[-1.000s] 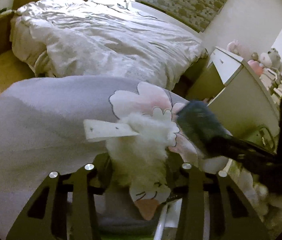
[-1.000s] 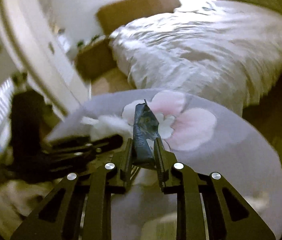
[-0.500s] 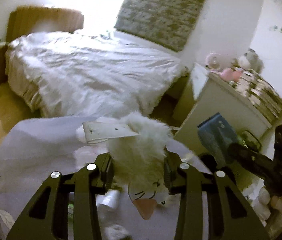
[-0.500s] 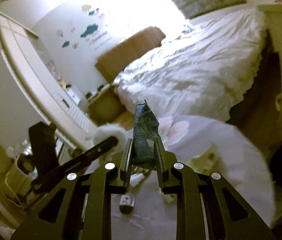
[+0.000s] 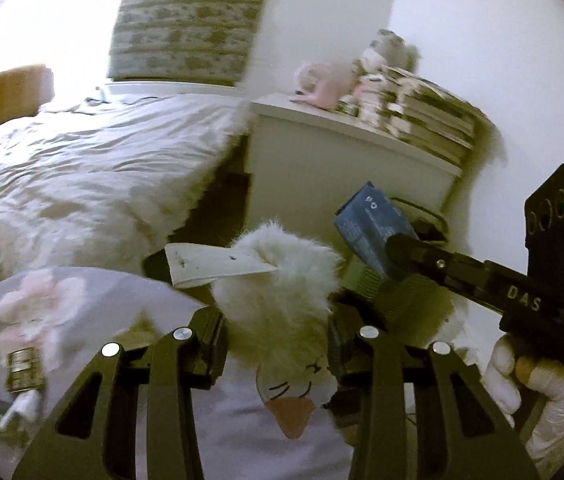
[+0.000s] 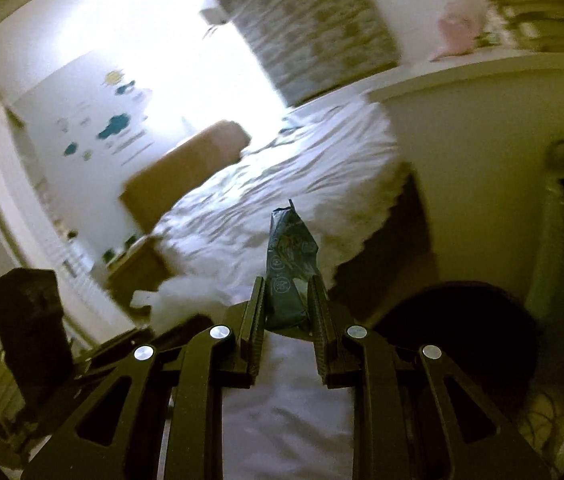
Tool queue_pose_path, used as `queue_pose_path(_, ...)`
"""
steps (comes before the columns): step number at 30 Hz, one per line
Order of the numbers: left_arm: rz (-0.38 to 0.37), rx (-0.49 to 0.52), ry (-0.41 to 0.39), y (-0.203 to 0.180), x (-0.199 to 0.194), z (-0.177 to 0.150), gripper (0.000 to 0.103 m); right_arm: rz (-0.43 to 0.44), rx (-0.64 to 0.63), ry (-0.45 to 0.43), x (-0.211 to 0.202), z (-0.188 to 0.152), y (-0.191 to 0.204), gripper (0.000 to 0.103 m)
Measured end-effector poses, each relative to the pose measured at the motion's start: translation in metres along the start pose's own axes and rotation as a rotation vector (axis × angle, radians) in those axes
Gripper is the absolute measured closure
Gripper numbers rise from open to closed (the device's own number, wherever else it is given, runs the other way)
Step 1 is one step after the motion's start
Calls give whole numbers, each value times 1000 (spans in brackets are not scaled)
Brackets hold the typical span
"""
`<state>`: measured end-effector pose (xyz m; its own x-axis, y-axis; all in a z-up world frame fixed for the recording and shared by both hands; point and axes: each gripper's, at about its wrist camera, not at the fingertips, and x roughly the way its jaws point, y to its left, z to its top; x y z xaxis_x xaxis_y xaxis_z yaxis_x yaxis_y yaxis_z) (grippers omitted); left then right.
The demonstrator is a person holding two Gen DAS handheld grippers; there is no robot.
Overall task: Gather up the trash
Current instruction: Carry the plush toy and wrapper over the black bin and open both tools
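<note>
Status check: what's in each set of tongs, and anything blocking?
Left tongs shut on white plush toy. Right tongs shut on blue wrapper. Nothing blocking in view.

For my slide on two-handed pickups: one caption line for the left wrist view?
Left gripper clamps a white plush toy; beside it the right gripper holds a dark blue wrapper.

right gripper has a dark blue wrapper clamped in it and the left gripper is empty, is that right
Not quite. The left gripper is not empty: in the left wrist view its jaws are shut on a fluffy white plush toy with a paper tag. The right gripper does hold the dark blue wrapper.
</note>
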<state>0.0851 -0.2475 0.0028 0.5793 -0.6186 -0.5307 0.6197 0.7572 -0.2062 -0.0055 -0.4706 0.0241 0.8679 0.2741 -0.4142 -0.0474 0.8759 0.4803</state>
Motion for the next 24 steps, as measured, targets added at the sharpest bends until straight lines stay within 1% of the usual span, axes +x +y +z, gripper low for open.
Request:
queue_pose_path(4,-29,27,14,-26,17,0,64,-56,45,-14,-16,-3,-38,81)
queue_pose_path(8,-43,42,37,-43,34,-2,64,-87,76,-12,-19,-9,-61,81)
queue_pose_path(16,-50,62,81,-58,55,-9,64,-132,122,28,-5,-24,-91,81)
queue_pose_path(24,-49,65,126,-61,71,-19,64,-153,156,76,7,-42,-110,81)
